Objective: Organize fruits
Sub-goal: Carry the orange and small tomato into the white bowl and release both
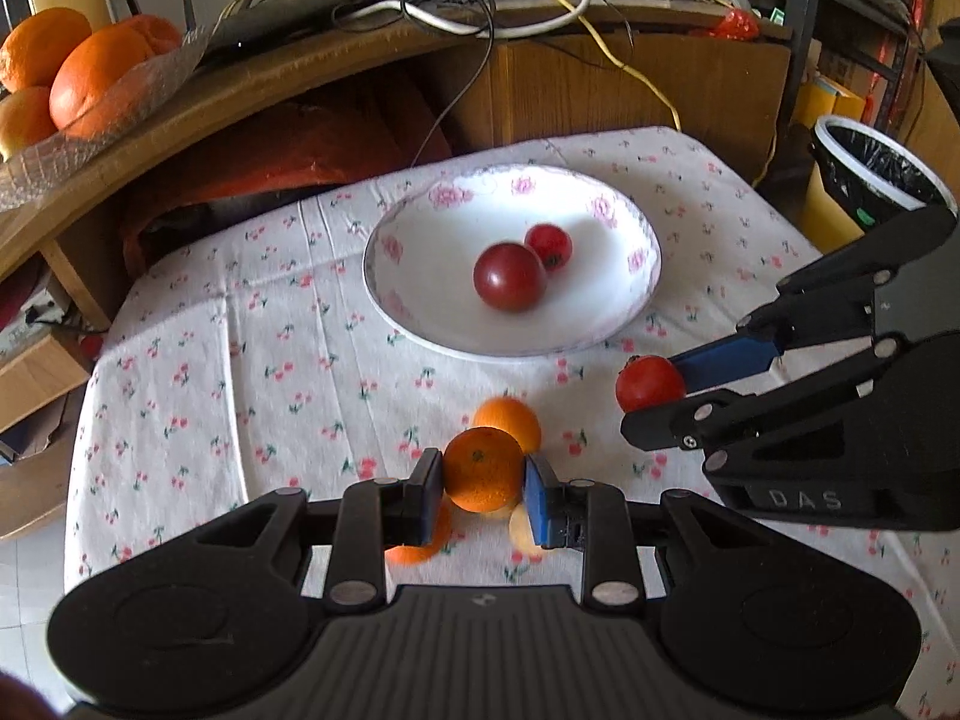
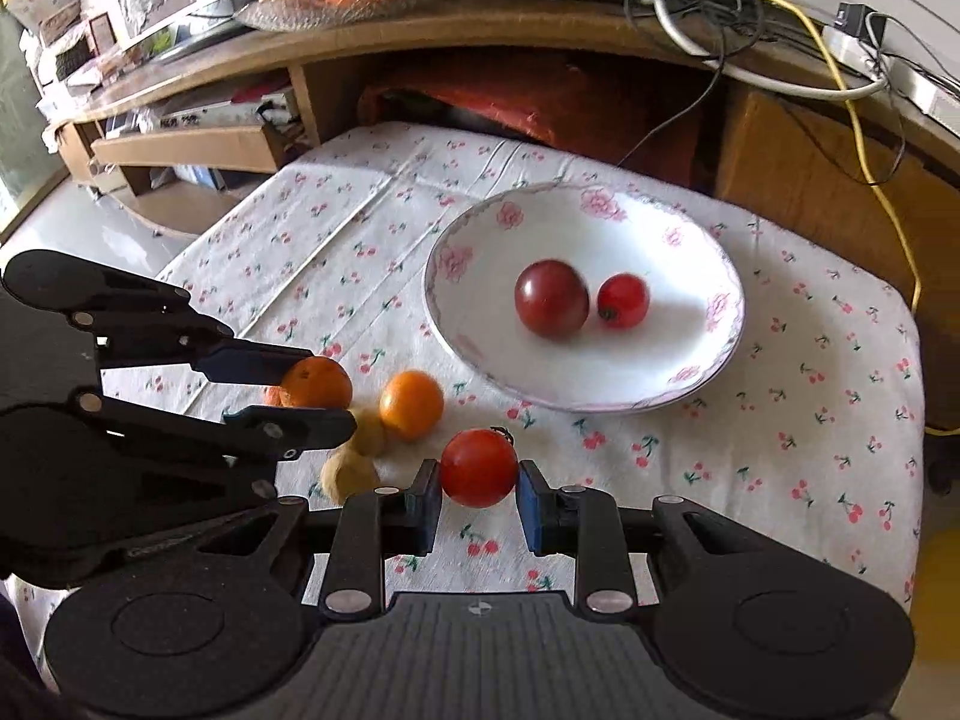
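My left gripper (image 1: 483, 471) is shut on a small orange (image 1: 480, 462) just above the cherry-print tablecloth (image 1: 240, 360). A second small orange (image 1: 510, 417) lies right behind it. An orange piece (image 1: 420, 549) and a pale yellow fruit (image 1: 521, 534) lie beneath the fingers. My right gripper (image 2: 479, 480) is shut on a red tomato (image 2: 479, 467). It appears at the right of the left wrist view (image 1: 654, 396). Beyond stands a white flowered plate (image 2: 660, 360) with a dark red tomato (image 2: 552, 299) and a smaller red tomato (image 2: 623, 300).
Two brownish-yellow fruits (image 2: 367, 432) lie beside the loose orange (image 2: 411, 404). A wooden desk (image 1: 300, 78) with cables rises behind the table and carries a tray of large oranges (image 1: 90, 78). A bin with a black liner (image 1: 882, 162) stands off the right edge.
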A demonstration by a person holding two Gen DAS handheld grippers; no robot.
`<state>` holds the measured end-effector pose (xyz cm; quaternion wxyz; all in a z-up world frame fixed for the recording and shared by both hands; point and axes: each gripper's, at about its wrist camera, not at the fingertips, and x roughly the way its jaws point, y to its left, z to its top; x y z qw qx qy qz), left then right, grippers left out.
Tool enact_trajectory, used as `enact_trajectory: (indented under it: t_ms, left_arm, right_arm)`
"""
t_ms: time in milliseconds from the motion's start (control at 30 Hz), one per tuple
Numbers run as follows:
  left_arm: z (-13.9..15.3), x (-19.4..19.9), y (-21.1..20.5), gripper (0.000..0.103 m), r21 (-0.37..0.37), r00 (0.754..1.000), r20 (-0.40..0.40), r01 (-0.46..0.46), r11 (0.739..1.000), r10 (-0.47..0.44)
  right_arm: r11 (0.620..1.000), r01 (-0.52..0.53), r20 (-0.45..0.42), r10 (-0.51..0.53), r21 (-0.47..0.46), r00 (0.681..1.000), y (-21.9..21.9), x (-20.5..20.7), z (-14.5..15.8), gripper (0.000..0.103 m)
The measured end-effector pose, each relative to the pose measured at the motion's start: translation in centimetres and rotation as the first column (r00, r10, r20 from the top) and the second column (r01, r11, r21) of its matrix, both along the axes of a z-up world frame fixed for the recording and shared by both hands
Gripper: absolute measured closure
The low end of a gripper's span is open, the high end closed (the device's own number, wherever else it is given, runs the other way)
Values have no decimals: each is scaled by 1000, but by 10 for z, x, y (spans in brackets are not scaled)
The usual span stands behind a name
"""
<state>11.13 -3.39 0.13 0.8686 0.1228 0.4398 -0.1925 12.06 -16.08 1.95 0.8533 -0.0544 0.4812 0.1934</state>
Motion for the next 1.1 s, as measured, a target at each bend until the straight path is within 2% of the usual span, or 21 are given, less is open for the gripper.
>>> enact_trajectory:
  t_ms: [467,867,1100]
  left_arm:
    - [13,31,-19,66,-16,999,33,-20,1000,21]
    - [6,68,-32,67,-18,998,32,-47,999,47]
    - [-5,80,-35,67,-16,998,10,-55,998,55]
  right_arm:
    - [996,84,41,-85,22,995,-19,21,10,80]
    - [991,132,69,-132,8,989,-24,46,0,79]
    - [990,144,54,-144,9,988,-28,58,-10,79]
